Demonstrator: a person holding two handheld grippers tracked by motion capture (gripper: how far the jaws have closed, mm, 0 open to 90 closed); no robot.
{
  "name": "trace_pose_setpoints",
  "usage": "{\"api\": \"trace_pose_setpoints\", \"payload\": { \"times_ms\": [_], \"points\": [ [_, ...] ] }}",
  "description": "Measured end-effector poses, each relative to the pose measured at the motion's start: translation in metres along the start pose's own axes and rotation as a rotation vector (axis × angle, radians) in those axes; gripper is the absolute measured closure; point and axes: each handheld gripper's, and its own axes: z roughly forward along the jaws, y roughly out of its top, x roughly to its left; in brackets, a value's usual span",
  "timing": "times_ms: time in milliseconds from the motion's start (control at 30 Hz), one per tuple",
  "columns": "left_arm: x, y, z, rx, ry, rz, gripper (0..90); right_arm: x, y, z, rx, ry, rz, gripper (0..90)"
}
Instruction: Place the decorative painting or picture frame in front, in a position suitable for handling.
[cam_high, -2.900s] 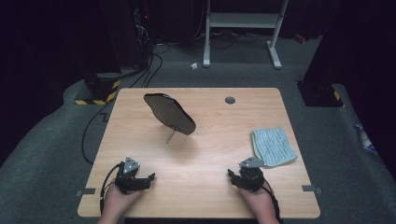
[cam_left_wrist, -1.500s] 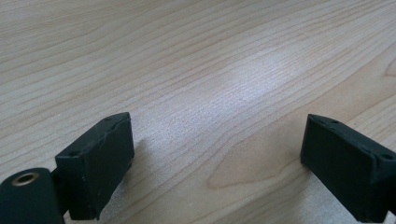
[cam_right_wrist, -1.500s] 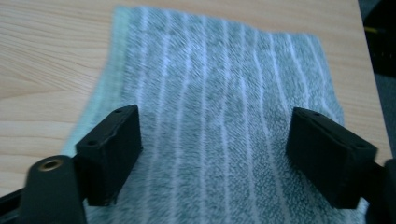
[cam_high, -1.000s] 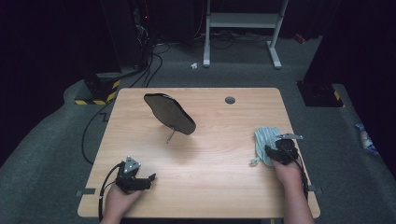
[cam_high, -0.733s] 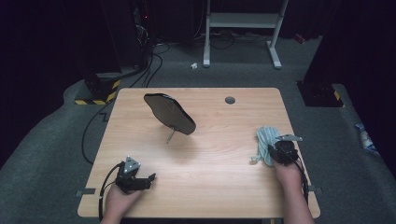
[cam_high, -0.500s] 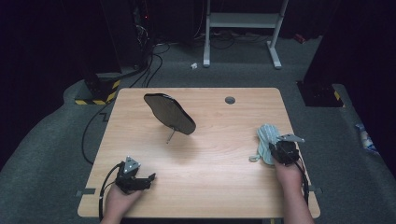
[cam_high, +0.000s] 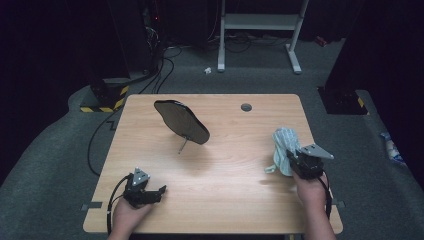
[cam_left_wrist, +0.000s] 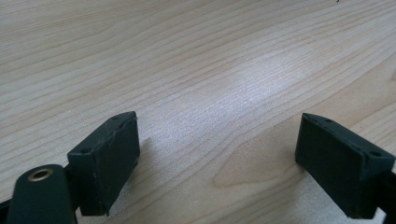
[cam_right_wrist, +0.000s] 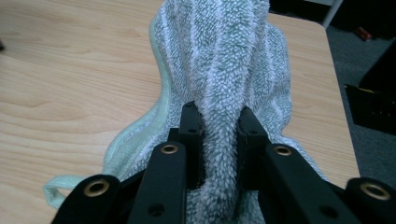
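The right gripper (cam_high: 295, 162) pinches a fold of the cloth (cam_high: 283, 150) near the table's (cam_high: 225, 200) right edge; in the right gripper view the pads squeeze the green-and-white pile (cam_right_wrist: 219, 93) between them. A second ago the cloth lay flatter with the jaws wider over it; now it is bunched and partly raised. The left gripper (cam_high: 155, 192) rests at the near left, unmoved, jaws spread over bare wood. One cloth, one dark paddle (cam_high: 181, 121) on a thin stem, two grippers.
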Motion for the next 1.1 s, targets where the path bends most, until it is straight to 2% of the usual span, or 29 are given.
{"api": "trace_pose_setpoints", "payload": {
  "times_ms": [200, 333, 467, 800, 967, 1100],
  "points": [
    [0.0, 0.0, 0.0, -0.001, 0.003, -0.001, 14.2, 0.013, 0.001, -0.013, -0.031, 0.032, -0.004, 76.1],
    [0.0, 0.0, 0.0, -0.001, 0.003, -0.001, 14.1, 0.025, 0.004, -0.019, -0.049, 0.051, -0.029, 76.0],
    [0.0, 0.0, 0.0, -0.001, 0.005, -0.002, 14.2, 0.041, 0.006, -0.026, -0.065, 0.092, -0.047, 75.8],
    [-0.001, 0.0, -0.001, -0.001, 0.011, -0.004, 14.6, 0.069, 0.006, -0.034, -0.069, 0.145, -0.079, 75.6],
    [-0.001, 0.0, -0.001, -0.002, 0.012, -0.008, 14.6, 0.079, 0.002, -0.033, -0.049, 0.181, -0.082, 75.3],
    [-0.001, 0.0, -0.001, -0.001, 0.013, -0.006, 14.6, 0.088, -0.007, -0.025, 0.007, 0.19, -0.109, 75.0]
  ]
}}
